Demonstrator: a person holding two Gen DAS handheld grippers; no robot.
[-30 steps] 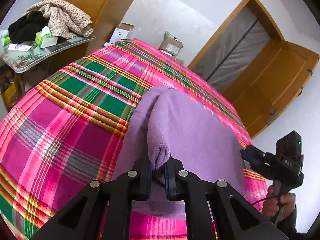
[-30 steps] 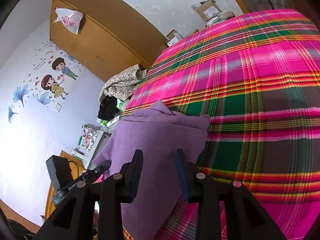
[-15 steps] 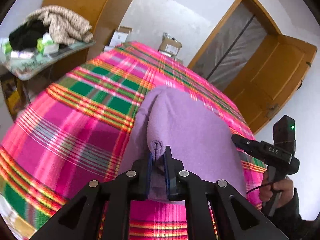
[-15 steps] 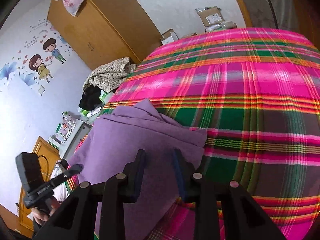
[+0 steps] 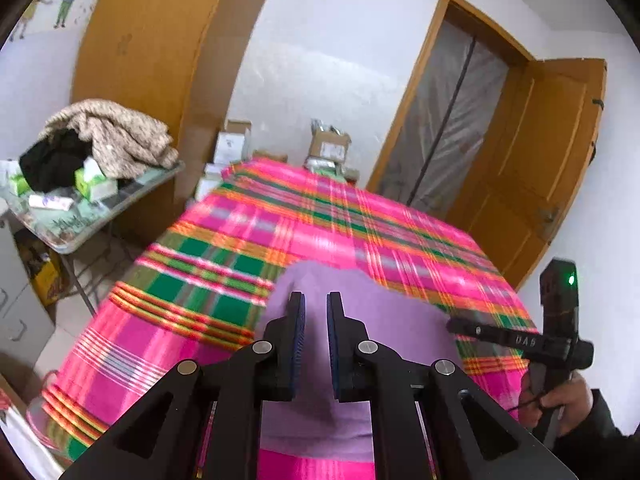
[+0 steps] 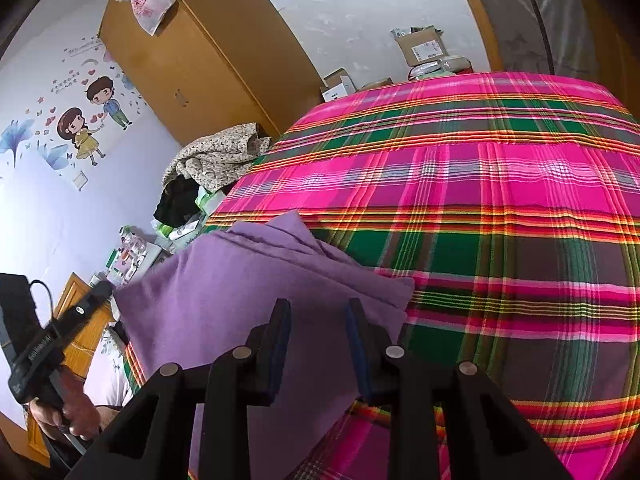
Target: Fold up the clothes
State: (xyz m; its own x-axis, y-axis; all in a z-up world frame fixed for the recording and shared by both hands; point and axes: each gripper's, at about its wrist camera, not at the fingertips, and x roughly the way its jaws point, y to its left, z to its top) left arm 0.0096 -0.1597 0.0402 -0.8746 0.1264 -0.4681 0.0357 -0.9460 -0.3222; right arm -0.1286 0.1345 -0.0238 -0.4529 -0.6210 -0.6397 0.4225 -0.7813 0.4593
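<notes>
My left tongs (image 5: 316, 312) have just been opening — nothing sits between the pads now, and the purple garment (image 6: 240, 304) lies folded on the plaid bed (image 6: 500, 184) below them. My right tongs (image 6: 318, 320) stand apart over its near edge, gripping nothing. Only the left view shows the open door (image 5: 540, 152) and my right hand (image 5: 568, 404) on its handle; only the right view shows the wall stickers (image 6: 88, 120). The left view is blurred, probably from motion.
</notes>
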